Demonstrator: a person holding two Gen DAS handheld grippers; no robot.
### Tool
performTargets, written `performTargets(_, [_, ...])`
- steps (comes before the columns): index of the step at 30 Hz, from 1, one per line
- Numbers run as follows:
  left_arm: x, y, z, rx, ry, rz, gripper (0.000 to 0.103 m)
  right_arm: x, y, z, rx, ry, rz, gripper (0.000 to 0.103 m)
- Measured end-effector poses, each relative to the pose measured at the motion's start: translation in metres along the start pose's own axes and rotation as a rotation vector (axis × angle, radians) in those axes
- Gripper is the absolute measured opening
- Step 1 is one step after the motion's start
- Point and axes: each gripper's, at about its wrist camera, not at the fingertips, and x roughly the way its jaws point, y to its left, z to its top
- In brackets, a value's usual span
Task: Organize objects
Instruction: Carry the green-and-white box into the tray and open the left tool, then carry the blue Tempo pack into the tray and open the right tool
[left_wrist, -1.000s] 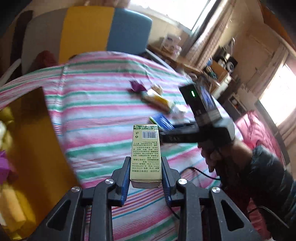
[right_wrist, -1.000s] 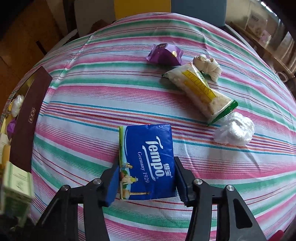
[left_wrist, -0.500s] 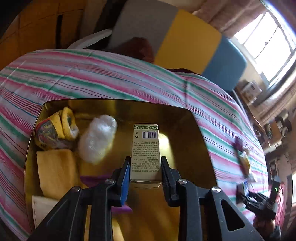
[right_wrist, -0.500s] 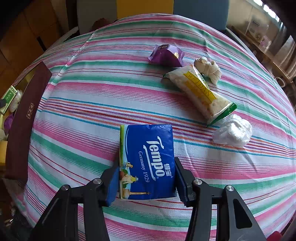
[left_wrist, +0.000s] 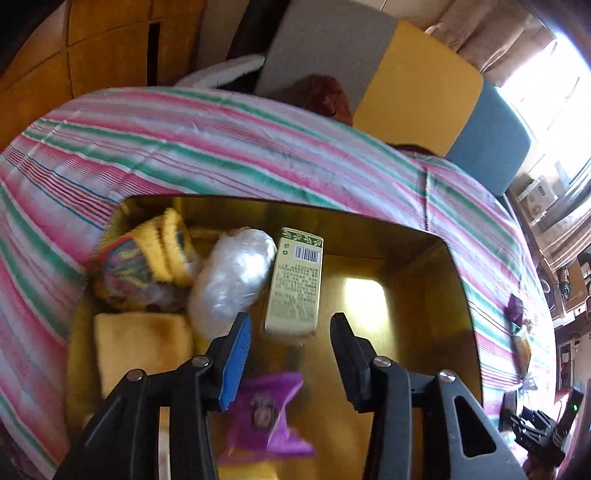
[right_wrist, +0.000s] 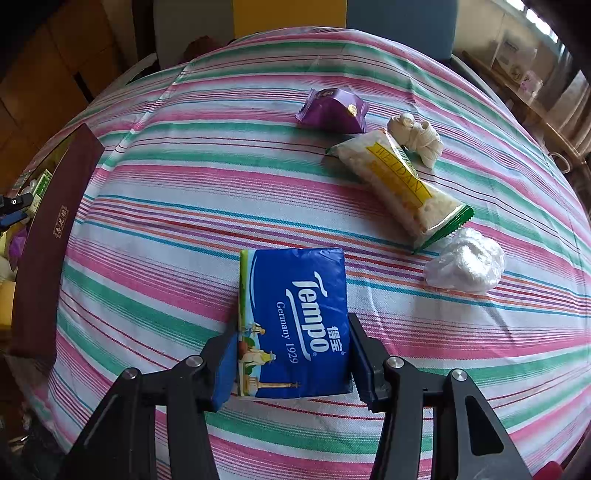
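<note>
The left gripper hangs over the gold box with its jaws spread wide and nothing between them. The small green carton lies free inside the box, near the middle, leaning against a white plastic bundle. It looks like a stiff and light paper carton, so the 2 long flat sides are the good place to hold it; I judge it will not slip easily.

The box also holds a yellow striped packet in the far left corner, a yellow sponge-like block on the left side and a purple wrapper at the near edge.

The right gripper is closed on the blue Tempo tissue pack, near the front edge of the striped tablecloth. This pack seems soft and light, with smooth film, so a firm hold across its width is wise.
</note>
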Motion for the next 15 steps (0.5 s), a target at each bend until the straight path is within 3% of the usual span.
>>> performTargets(6, [-0.060,0.000,-0.033,0.075,-0.118,-0.014,0.044,-0.001,0.003,0.000,-0.014,-0.006,-0.020,0.052])
performTargets(15, [-0.093,0.018,-0.080,0.117,-0.144,-0.004,0.044,-0.020,0.019,0.002,0.023,-0.026,-0.077,0.052])
